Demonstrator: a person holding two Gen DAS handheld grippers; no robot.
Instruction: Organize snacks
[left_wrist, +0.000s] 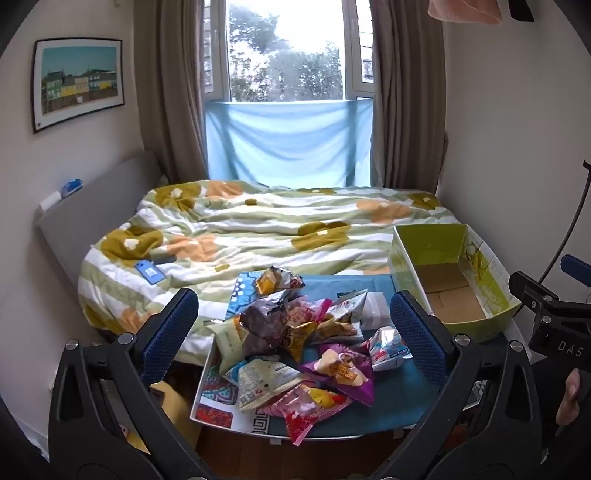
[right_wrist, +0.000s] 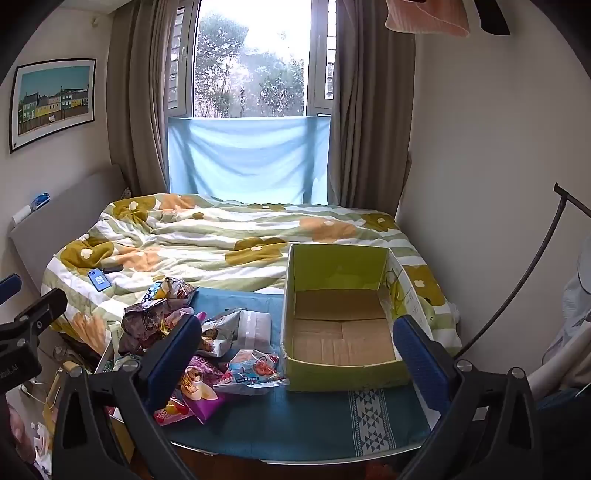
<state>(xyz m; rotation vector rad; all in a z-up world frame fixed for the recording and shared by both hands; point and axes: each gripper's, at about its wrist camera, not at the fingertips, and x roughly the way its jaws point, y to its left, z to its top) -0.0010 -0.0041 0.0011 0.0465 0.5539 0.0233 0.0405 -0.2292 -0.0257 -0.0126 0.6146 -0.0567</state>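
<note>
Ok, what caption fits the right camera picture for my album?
Open right gripper hovers before an empty green box, snack packets heaped beside it.

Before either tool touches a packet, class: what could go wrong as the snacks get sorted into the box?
1. The snacks lie heaped and overlapping, so pinching one may drag its neighbours along.
2. A pink packet sticks out over the table's near edge and could be knocked to the floor.
3. The box stands empty and probably light; a nudge from the right tool might shove it towards the bed.
</note>
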